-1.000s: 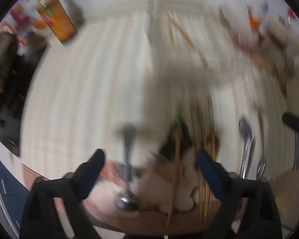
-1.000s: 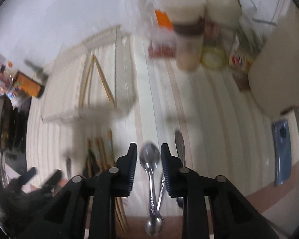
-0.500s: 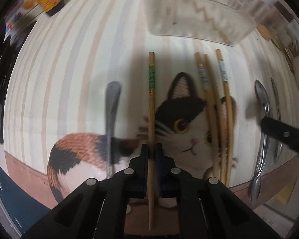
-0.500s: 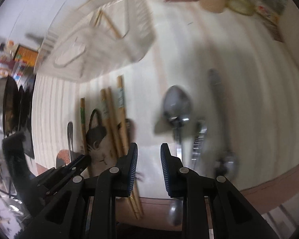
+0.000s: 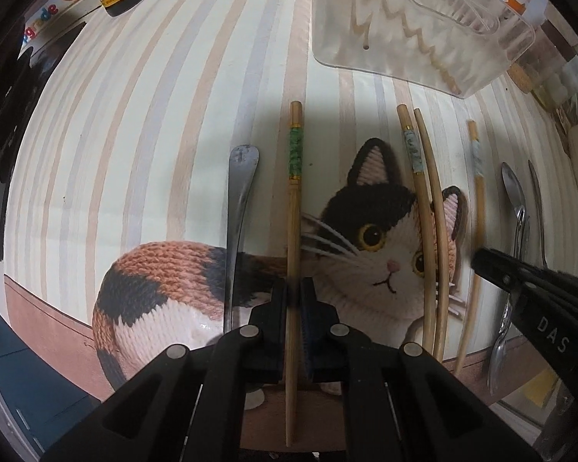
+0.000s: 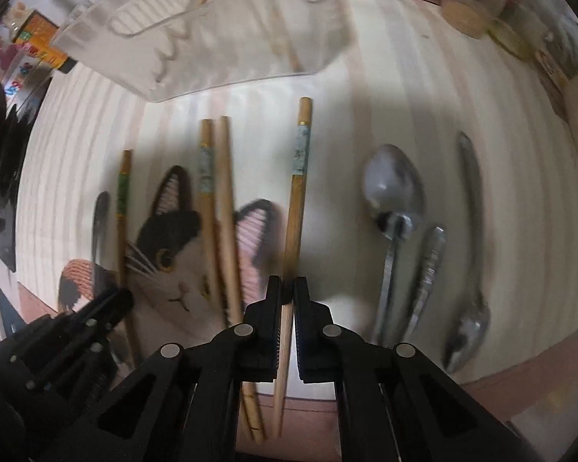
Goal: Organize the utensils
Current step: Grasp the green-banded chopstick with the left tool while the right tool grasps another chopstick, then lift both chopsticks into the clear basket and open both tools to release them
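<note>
Right fingers (image 6: 287,292) now clamped on blue-banded chopstick (image 6: 296,208), left fingers (image 5: 296,294) gripping green-banded chopstick (image 5: 293,208), cat-print striped tablecloth (image 5: 142,123)

Your left wrist view looks steeply down, close over the cat mat (image 5: 370,254), facing the clear tray (image 5: 416,27). Your right wrist view sits just rightward, same heading, equally near. Both share the mat, tray and the blue-banded chopstick (image 6: 294,208).
</note>
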Demonstrator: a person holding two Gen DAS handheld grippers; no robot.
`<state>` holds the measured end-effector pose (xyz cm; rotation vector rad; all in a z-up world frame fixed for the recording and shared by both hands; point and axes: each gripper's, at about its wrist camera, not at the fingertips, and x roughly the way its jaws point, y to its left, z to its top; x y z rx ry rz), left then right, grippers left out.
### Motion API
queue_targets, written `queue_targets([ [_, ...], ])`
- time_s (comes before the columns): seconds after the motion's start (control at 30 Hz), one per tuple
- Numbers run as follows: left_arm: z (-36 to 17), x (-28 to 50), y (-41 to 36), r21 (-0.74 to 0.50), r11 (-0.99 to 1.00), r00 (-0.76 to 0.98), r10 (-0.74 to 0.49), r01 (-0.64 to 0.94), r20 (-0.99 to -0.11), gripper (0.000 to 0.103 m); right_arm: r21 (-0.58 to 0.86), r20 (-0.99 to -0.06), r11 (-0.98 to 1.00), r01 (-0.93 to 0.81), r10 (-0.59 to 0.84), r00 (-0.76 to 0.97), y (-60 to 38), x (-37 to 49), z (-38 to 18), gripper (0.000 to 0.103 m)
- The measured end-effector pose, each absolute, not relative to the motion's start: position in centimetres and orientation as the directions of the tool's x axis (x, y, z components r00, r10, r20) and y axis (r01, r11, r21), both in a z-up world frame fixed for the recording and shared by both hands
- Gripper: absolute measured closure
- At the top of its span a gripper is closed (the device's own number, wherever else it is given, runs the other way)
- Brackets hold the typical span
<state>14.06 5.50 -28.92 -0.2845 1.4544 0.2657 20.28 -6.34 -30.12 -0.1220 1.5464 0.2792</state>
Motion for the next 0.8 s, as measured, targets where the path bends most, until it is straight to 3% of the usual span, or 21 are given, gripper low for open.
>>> queue_targets([
  [0.3,-28.7,14.2,5.1,-0.022,0.939,0.095,0.011,-0.345,-0.995,0.098,0.099,-0.993,0.966,-0.239,0.078,-0.094,-7.6,19.9,-29.3,0.094],
  [0.8,-29.2,14.8,4.3,-0.011,0.943,0.095,0.022,-0.332,-0.995,0.098,0.063,-0.998,0.967,-0.246,0.060,-0.018,-7.3,18.5,-28.5,0.096],
])
